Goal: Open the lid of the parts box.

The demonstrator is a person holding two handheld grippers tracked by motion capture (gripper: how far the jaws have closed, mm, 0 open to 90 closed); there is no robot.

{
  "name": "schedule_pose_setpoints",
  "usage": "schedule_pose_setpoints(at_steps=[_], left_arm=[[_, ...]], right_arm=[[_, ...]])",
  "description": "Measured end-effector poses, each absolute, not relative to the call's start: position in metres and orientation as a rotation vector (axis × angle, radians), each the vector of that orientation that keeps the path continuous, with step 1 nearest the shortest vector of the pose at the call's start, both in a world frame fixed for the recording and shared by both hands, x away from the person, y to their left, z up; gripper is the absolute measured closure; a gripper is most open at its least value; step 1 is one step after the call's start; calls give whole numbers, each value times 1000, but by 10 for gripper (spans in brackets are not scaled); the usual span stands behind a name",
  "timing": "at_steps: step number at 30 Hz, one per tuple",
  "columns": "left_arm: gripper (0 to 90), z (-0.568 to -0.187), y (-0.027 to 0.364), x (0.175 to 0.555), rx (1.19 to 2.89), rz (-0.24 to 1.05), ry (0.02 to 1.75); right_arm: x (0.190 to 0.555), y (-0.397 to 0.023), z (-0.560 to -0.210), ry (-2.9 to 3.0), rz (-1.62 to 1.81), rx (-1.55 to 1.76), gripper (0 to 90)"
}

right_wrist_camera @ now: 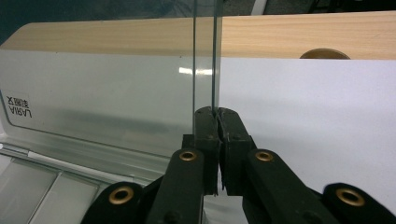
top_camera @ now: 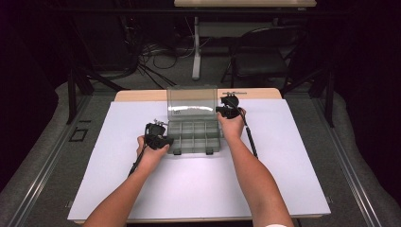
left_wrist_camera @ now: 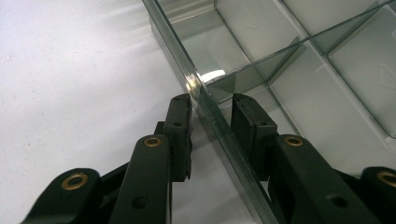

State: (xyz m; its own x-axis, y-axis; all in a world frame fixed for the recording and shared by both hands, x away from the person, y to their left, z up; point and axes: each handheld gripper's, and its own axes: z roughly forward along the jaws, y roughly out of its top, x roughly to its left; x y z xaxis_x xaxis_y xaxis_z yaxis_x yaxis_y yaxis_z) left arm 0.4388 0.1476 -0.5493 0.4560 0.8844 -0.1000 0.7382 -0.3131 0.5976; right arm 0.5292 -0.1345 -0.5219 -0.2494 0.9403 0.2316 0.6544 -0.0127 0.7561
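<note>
Left tongs: left tongs (top_camera: pixel 166 140) straddle the left side wall of the clear organizer box (top_camera: pixel 195 135); in the left gripper view (left_wrist_camera: pixel 211 105) one jaw stands outside the wall and one inside, both close against it, though I cannot tell whether the pads press on the plastic.
Right tongs: right tongs (top_camera: pixel 219 110) are clenched on the right edge of the box's raised lid (top_camera: pixel 192 100); the right gripper view (right_wrist_camera: pixel 215 112) shows the two jaws pinched together on the thin clear edge.
Box position: it sits at the middle of the counter, toward the far edge, its tray flat and its lid standing nearly upright at the back.
Surface: counter (top_camera: pixel 142 194) covered by a white sheet, with a strip of pale wood (top_camera: pixel 137 95) showing along the far edge.
Room: dark, with grey floor around the counter and black frame posts at the left and right.
Counts: one box, one lid, two tongs, two hands, one chair.
Compartments: the tray is split by clear dividers into many small cells; those in view hold nothing that I can make out.
Label: a small printed sticker (right_wrist_camera: pixel 18 106) sits on the lid's corner.
Surroundings: a black folding chair (top_camera: pixel 265 56) and loose cables (top_camera: pixel 156 61) lie beyond the counter, well apart from the box.
Obstruction: the hands and tongs cover the box's left front corner and the lid's right edge.
</note>
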Motion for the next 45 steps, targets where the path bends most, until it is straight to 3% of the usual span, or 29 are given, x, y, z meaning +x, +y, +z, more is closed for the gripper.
schedule_pose_setpoints(at_steps=[45], left_arm=[[694, -550, 147, 436, 2120, 354, 1346]], right_arm=[[537, -133, -543, 1936, 1105, 1694, 887]])
